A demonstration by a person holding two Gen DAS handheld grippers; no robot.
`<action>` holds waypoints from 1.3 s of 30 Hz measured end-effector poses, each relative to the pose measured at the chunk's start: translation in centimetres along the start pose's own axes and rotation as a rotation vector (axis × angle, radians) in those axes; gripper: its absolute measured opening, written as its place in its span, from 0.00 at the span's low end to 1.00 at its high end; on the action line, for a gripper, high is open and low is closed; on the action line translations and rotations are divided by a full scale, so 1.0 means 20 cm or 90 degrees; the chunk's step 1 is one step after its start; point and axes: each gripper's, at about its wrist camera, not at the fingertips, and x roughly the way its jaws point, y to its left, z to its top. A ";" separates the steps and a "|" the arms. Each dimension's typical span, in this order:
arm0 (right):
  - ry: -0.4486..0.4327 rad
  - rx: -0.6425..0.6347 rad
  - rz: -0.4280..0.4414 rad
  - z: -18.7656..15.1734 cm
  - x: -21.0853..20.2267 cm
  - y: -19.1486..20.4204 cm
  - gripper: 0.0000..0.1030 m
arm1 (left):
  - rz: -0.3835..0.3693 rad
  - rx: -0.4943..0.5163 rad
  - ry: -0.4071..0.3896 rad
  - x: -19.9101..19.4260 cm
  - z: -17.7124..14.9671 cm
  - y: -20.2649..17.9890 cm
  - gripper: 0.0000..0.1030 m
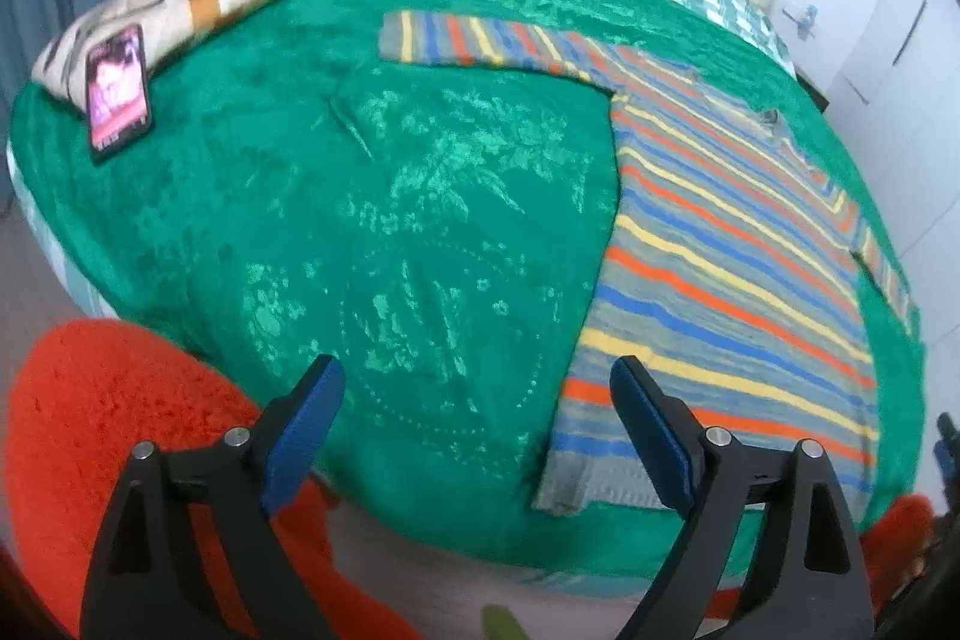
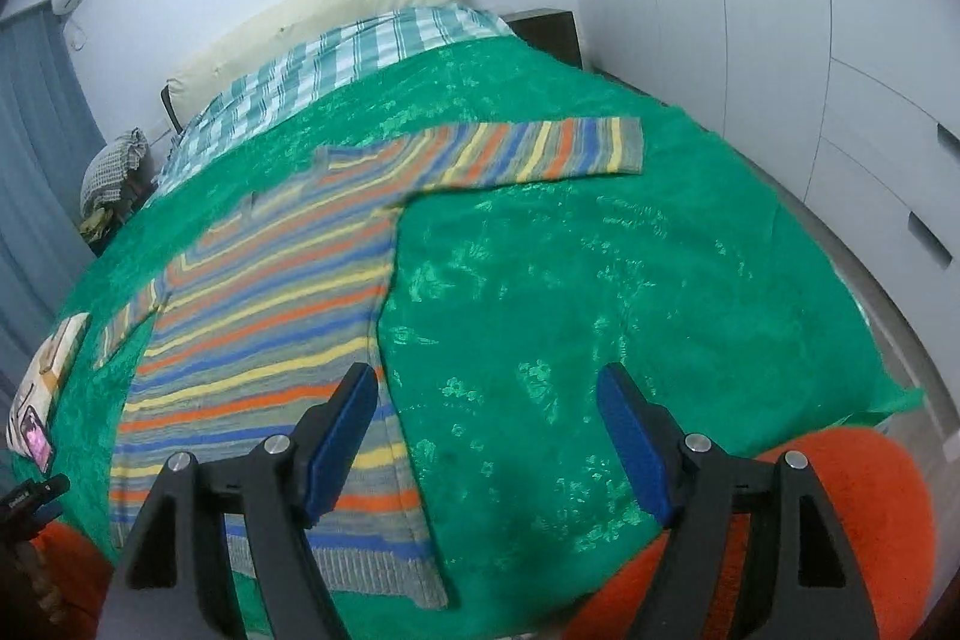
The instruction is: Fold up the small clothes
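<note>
A small striped sweater [image 1: 732,244] in grey, blue, orange and yellow lies flat on a green bedspread [image 1: 372,196], sleeves spread out to both sides. It also shows in the right wrist view [image 2: 270,316]. My left gripper [image 1: 477,400] is open and empty above the bed's near edge, its right finger over the sweater's hem corner. My right gripper [image 2: 489,406] is open and empty, its left finger over the sweater's lower right side. Neither touches the cloth.
A phone [image 1: 117,91] leans on a folded patterned cloth [image 1: 174,10] at the bedspread's [image 2: 600,280] far left. A checked sheet [image 2: 336,64] and cream headboard [image 2: 312,16] lie beyond. An orange rug [image 1: 120,430] lies below the bed. White wardrobes [image 2: 780,40] stand to the right.
</note>
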 end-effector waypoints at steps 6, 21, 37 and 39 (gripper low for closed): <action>0.001 -0.004 -0.002 -0.01 0.01 0.00 0.73 | 0.029 -0.022 -0.035 -0.04 0.02 0.09 0.90; 0.036 0.014 0.021 -0.04 0.08 -0.02 0.73 | 0.018 0.104 0.013 -0.01 -0.01 -0.11 0.90; 0.052 0.021 0.023 -0.04 0.13 -0.03 0.73 | 0.022 0.032 0.009 0.03 -0.01 -0.01 0.91; 0.055 0.021 0.022 -0.05 0.13 -0.03 0.73 | 0.021 0.030 0.007 0.03 -0.01 -0.01 0.91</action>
